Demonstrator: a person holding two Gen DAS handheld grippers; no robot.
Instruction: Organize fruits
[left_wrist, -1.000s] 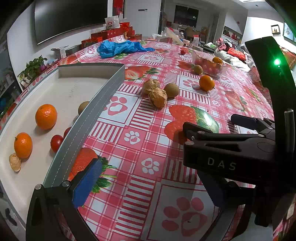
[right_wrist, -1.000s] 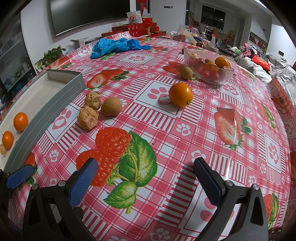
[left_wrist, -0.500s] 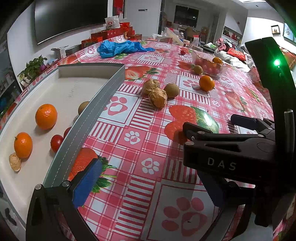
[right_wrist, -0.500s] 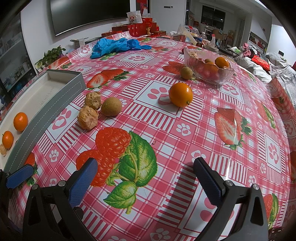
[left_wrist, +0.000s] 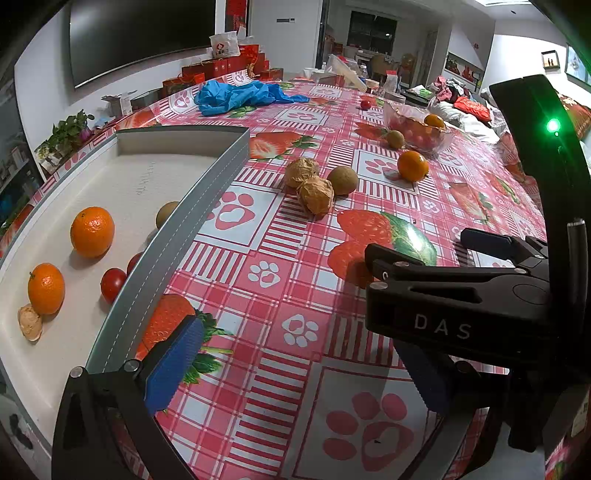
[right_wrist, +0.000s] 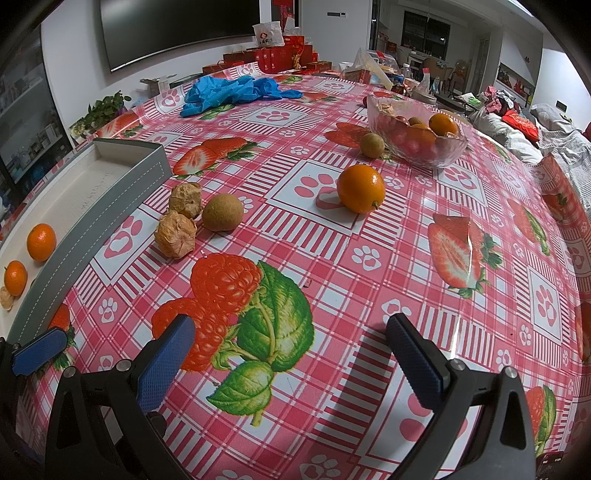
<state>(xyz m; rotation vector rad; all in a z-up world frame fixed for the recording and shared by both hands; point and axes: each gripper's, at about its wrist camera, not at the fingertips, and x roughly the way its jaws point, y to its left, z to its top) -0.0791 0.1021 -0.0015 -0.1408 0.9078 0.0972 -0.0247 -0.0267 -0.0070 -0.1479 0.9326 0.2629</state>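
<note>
Left gripper (left_wrist: 295, 365): jaws spread wide, nothing between them, low over the tablecloth (left_wrist: 258, 295).
Right gripper (right_wrist: 290, 356): wide open too, empty.
Orange (right_wrist: 361, 188): ahead of the right gripper, slightly right, alone on the cloth.
Kiwi (right_wrist: 222, 212): ahead-left, touching two papery husked fruits (right_wrist: 175, 234).
Tray (left_wrist: 192, 206): left of the left gripper, holding oranges (left_wrist: 92, 232) and tomatoes (left_wrist: 113, 285).
Glass bowl (right_wrist: 417, 136): far ahead-right, holding fruit.

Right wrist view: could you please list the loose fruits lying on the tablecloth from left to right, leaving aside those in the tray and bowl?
Lower husked fruit → upper husked fruit → near kiwi → orange → far kiwi.
</note>
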